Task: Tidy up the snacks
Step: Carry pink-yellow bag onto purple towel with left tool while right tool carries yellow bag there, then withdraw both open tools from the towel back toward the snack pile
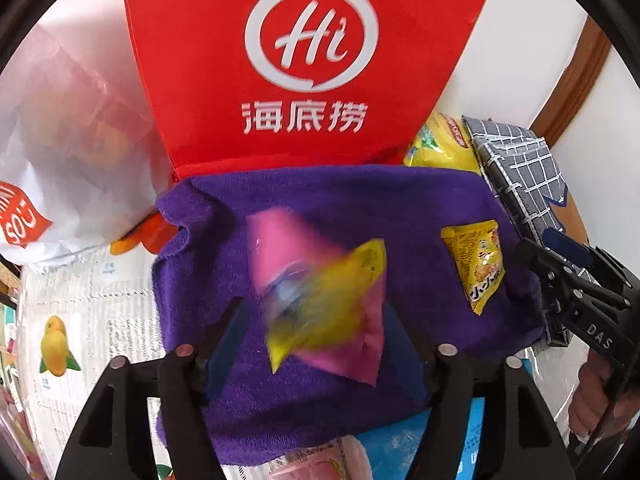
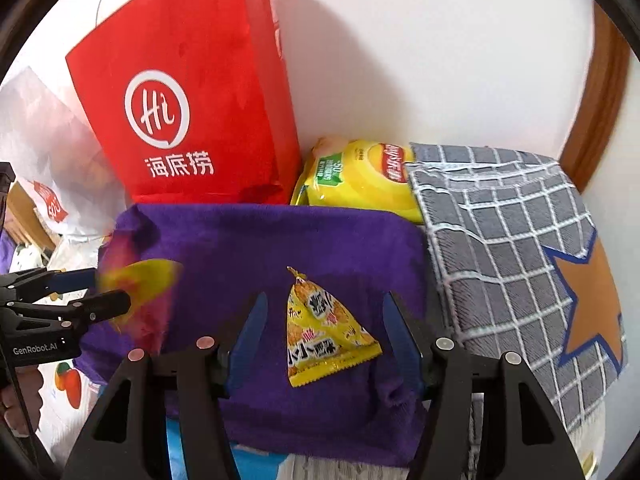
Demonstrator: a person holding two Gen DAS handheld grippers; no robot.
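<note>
While two small packets show on the purple towel [image 1: 420, 208], the sorting looks only partly done. The left gripper [image 1: 316, 320] has its jaws apart, and between them a yellow packet [image 1: 332, 300] over a pink packet [image 1: 360, 344] shows blurred; neither pad seems to press on them, so I judge them let go or dropping, though the blur hides whether they have landed on the towel. From the right view the same blurred yellow shape sits at the left gripper's tip, near the towel's left edge.

The right gripper [image 2: 324, 336] is open too, with nothing in it. A triangular packet [image 2: 320, 332] lies flat on the towel between its fingers, touched by neither.

Behind the towel stand a red bag [image 2: 192, 100] and a yellow chip bag [image 2: 360, 176]; a checked cloth [image 2: 500, 240] lies just beside the towel on the right, and a white plastic bag [image 1: 72, 140] sits to the left.

No bin or final place for the snacks is plain to me. If the towel is the collecting spot, a few packets are placed; whether the chip bag and whatever is in the other bags still need sorting I cannot tell.
</note>
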